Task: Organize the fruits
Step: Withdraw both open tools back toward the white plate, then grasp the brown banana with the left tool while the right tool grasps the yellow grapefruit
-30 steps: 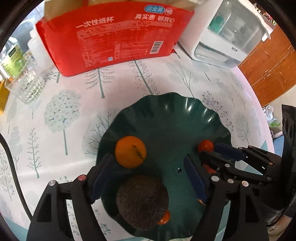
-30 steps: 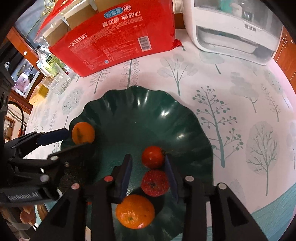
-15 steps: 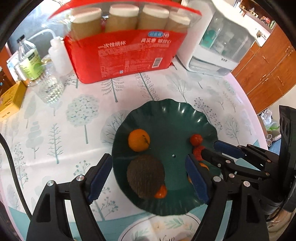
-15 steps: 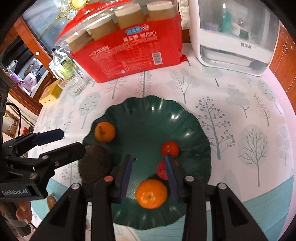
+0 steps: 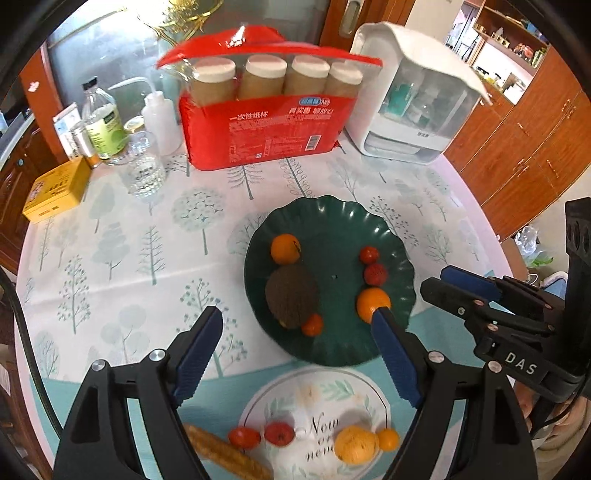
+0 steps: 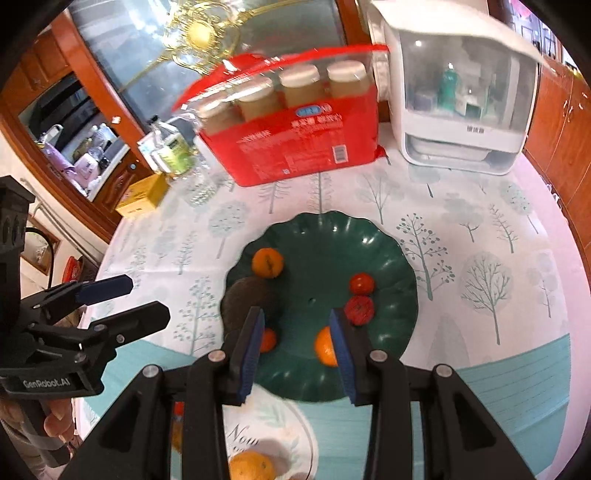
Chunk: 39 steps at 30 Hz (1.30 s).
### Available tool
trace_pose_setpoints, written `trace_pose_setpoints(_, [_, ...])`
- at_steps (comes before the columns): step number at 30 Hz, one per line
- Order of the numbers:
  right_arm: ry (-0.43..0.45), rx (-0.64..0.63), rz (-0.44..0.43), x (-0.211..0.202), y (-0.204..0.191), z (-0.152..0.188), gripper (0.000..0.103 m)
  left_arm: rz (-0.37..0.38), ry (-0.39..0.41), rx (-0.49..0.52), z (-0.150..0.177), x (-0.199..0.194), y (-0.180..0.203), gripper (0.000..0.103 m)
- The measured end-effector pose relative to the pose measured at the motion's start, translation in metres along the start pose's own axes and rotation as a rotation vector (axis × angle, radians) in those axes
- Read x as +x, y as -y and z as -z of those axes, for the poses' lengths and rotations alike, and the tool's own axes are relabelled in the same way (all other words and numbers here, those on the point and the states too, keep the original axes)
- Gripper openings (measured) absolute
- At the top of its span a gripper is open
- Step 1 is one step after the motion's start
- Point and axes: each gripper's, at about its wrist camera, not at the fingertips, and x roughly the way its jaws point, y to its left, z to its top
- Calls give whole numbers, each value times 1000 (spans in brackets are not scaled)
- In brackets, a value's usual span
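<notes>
A round surface (image 5: 110, 258) under a pale cloth printed with trees fills the middle of both views, the cloth turning teal along its lower edge. Brown wooden cabinets (image 5: 524, 147) stand at the right of the frame. At upper left, more brown woodwork (image 6: 85, 122) frames a glass panel (image 6: 258, 33) with gold ornament. Open shelves (image 5: 495, 40) show at upper right, in bright, even light.

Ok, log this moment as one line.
left tongs: open, empty | right tongs: open, empty | green plate: six fruits | fruits off plate: some
</notes>
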Motion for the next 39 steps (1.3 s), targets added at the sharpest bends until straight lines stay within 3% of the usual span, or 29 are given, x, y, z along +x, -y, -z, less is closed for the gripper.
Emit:
trace_pose_setpoints(13, [69, -112, -99, -69, -50, 48, 37, -34, 88, -30, 65, -88, -7, 88])
trace_pose_setpoints(22, [99, -193, -108, -89, -71, 84, 48, -102, 149, -65, 106, -123, -13, 89])
trace_pose_setpoints(32, [91, -262, -51, -74, -71, 120, 58, -211, 229, -126, 152, -123, -13, 93])
trace_pose_setpoints(39, [78, -259, -21, -54, -64, 143, 64, -260, 211, -177, 184, -88, -19, 93])
